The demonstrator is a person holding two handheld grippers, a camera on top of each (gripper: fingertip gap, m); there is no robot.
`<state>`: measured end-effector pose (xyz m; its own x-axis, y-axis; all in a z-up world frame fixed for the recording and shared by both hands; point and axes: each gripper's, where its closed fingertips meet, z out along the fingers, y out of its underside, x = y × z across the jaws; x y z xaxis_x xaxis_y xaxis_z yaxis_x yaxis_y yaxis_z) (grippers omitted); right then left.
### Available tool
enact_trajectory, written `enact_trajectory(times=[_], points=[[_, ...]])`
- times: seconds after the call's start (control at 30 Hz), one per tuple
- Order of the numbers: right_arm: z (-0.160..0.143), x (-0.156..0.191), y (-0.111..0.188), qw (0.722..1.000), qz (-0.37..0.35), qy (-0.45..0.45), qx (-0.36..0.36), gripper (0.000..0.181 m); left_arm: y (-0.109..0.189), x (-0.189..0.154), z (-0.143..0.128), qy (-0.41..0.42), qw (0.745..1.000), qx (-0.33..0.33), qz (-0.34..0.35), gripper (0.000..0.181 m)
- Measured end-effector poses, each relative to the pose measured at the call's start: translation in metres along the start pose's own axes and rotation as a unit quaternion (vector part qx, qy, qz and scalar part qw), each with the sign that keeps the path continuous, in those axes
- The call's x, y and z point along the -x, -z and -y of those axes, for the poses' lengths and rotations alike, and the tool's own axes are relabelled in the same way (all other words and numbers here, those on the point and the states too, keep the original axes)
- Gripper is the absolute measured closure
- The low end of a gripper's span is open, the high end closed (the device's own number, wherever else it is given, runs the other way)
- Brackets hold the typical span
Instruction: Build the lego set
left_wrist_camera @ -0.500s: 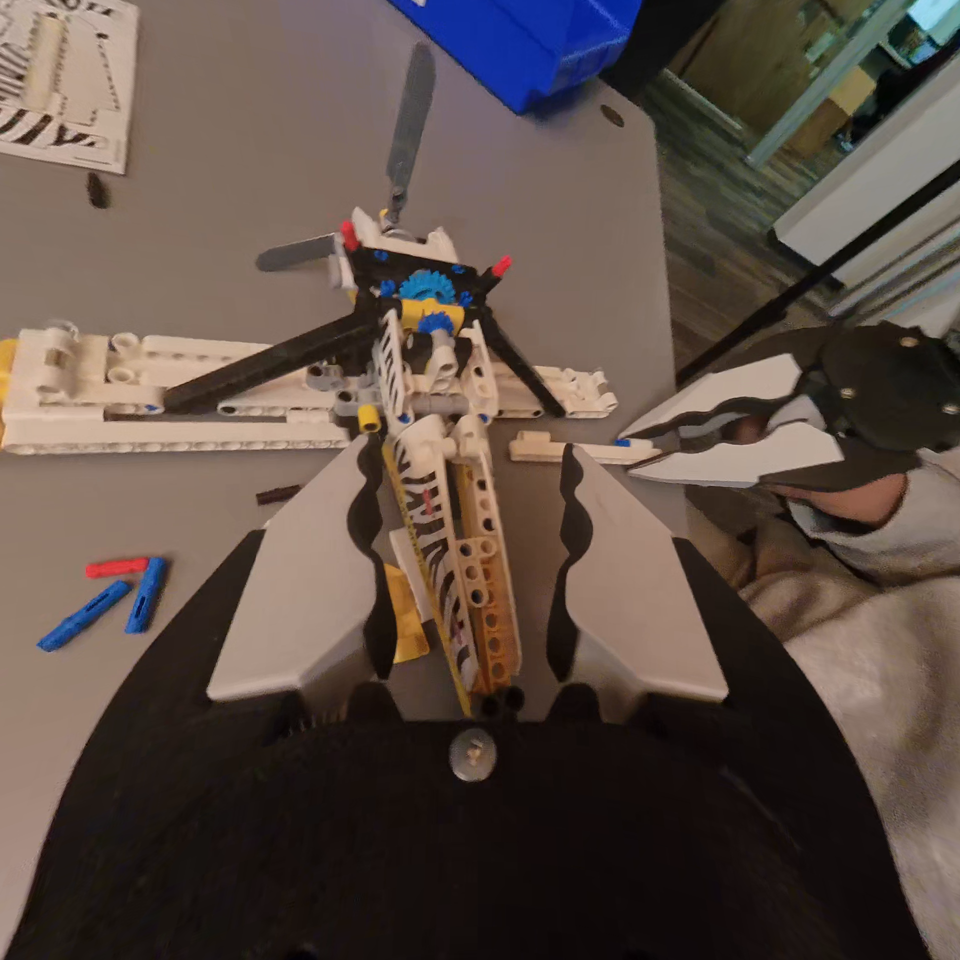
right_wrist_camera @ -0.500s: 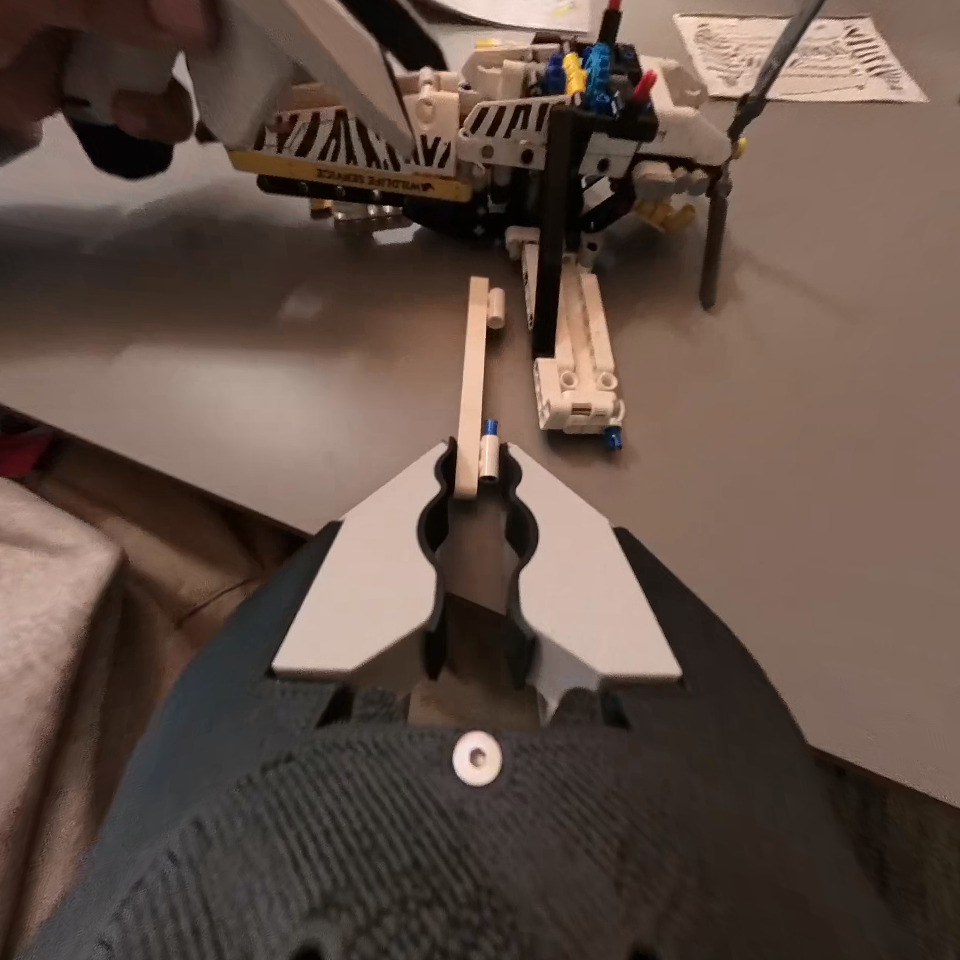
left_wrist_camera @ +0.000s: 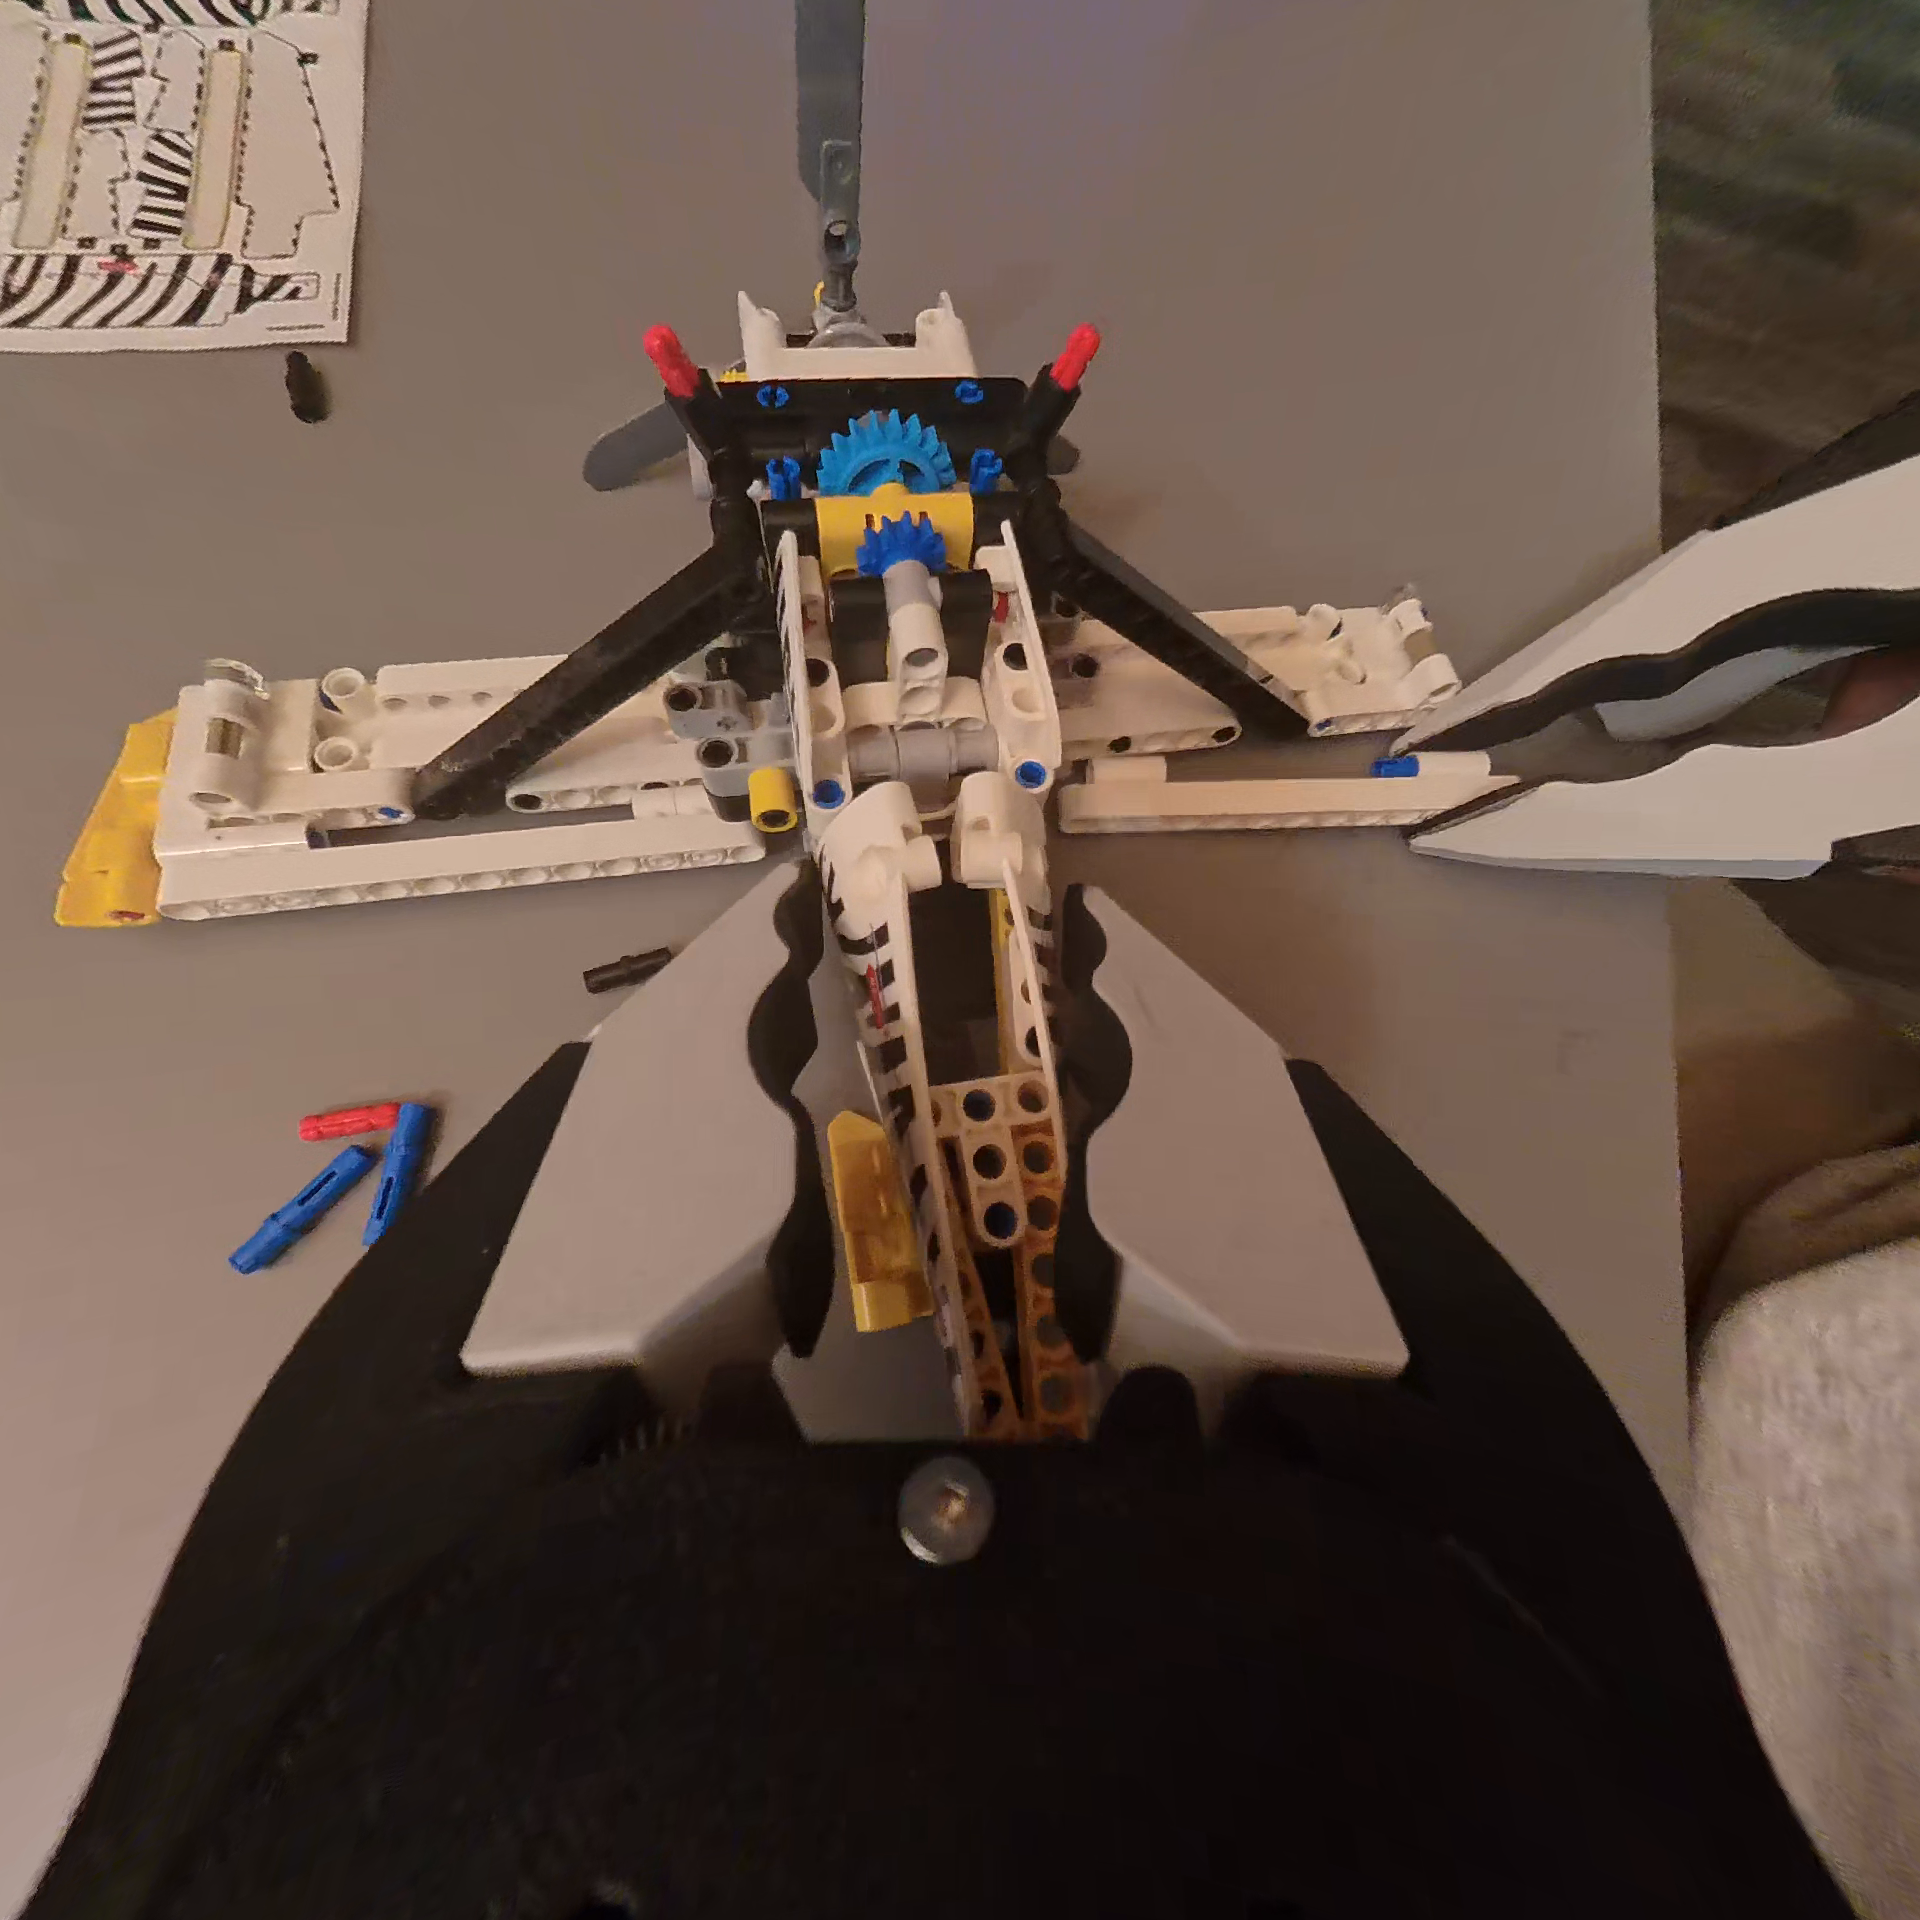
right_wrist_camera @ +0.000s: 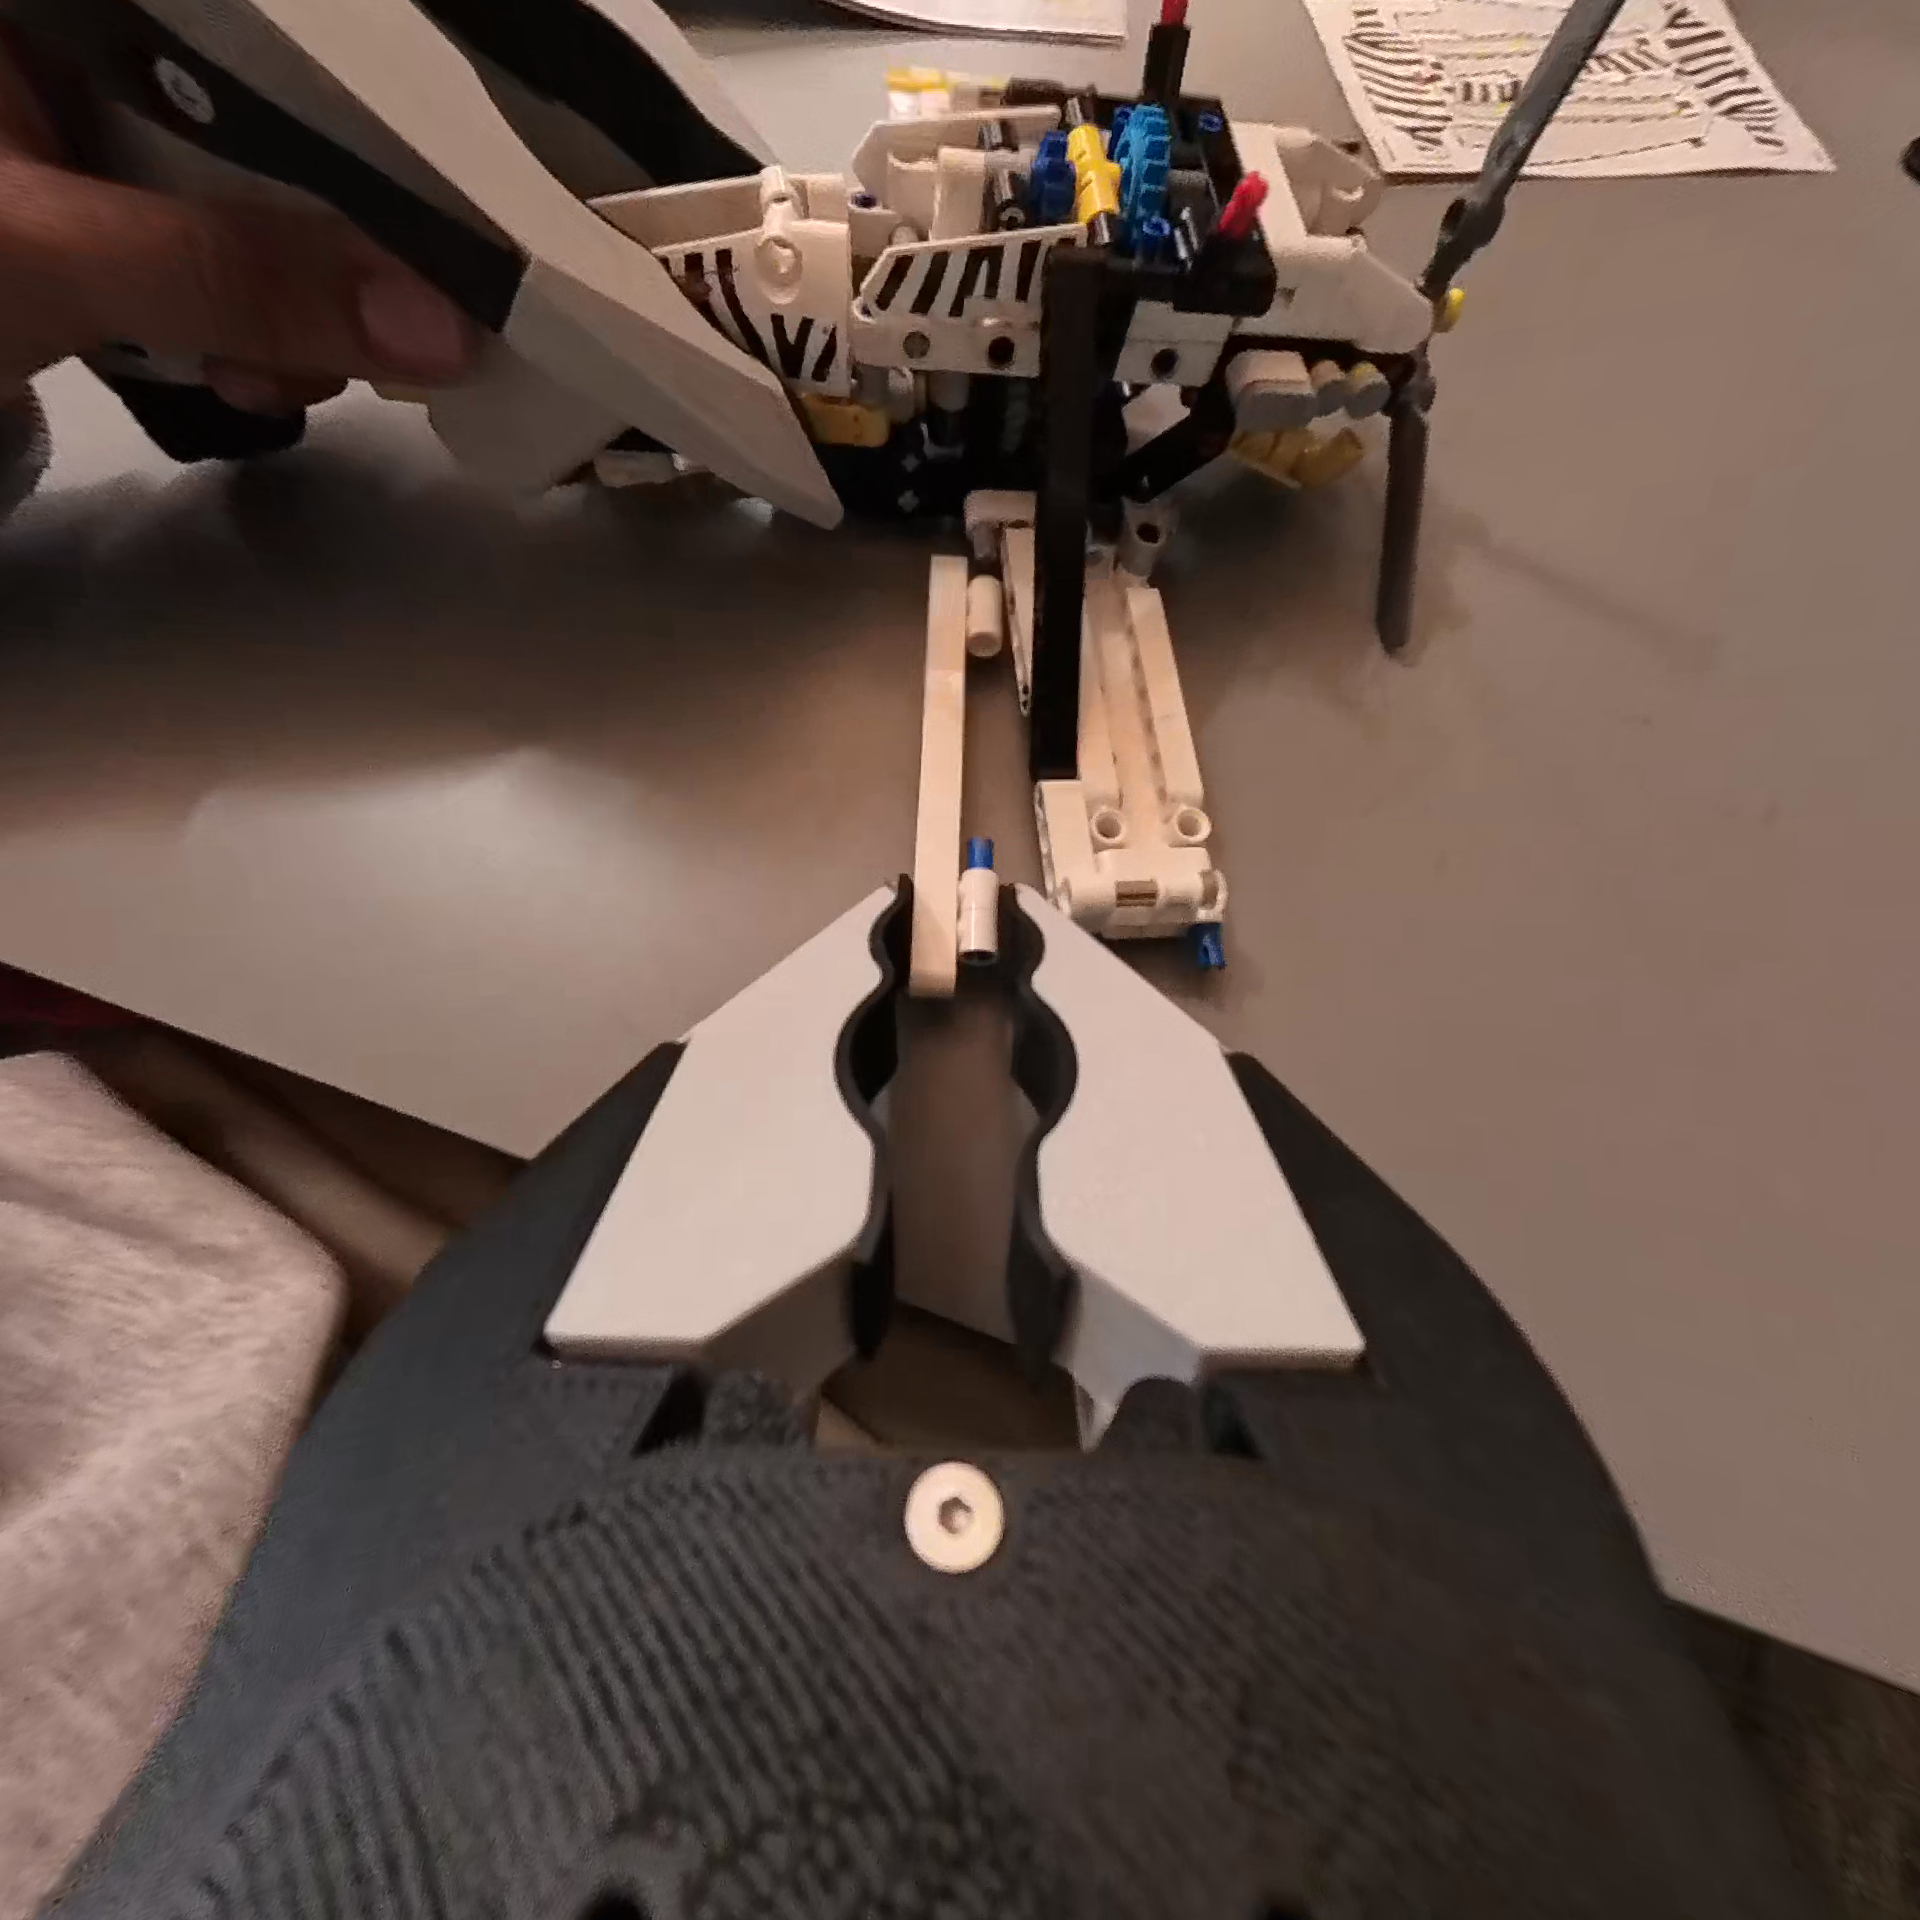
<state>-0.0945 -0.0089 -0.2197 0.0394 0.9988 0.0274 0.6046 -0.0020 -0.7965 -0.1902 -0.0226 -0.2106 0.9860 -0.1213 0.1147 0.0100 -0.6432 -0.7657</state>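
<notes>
Left jaws: the left gripper [left_wrist_camera: 940, 1049] is closed around the tail boom of the lego plane [left_wrist_camera: 904, 644], both fingers pressed against its zebra-striped sides.
Right jaws: the right gripper [right_wrist_camera: 956, 930] is nearly closed, pinching the near end of a long white beam [right_wrist_camera: 940, 769] that carries a small white connector with a blue pin [right_wrist_camera: 978, 902].
Plane: it rests on the grey table [left_wrist_camera: 1299, 312], wings spread to both sides, blue gears on top, grey propeller at the nose.
Beam: it lies flat just beside the plane's right wing, its far end close to the fuselage.
Loose parts: blue and red pins [left_wrist_camera: 332, 1179] lie left of the left gripper; a sticker sheet [left_wrist_camera: 171, 166] sits at the table's far corner.
</notes>
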Motion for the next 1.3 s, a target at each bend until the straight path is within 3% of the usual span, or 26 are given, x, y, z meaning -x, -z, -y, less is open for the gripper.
enact_trajectory(times=[0.6, 1.3], points=[[0.0080, 0.0034, -0.0031, 0.999, 0.031, -0.013, -0.027, 0.167, 0.0022, 0.0048, -0.0041, -0.039, 0.999, 0.002, 0.037, 0.139], [0.0086, -0.0038, -0.0110, 1.000, -0.022, -0.004, 0.004, 0.167, 0.0045, 0.0091, -0.0061, -0.066, 0.995, 0.016, 0.077, 0.139]])
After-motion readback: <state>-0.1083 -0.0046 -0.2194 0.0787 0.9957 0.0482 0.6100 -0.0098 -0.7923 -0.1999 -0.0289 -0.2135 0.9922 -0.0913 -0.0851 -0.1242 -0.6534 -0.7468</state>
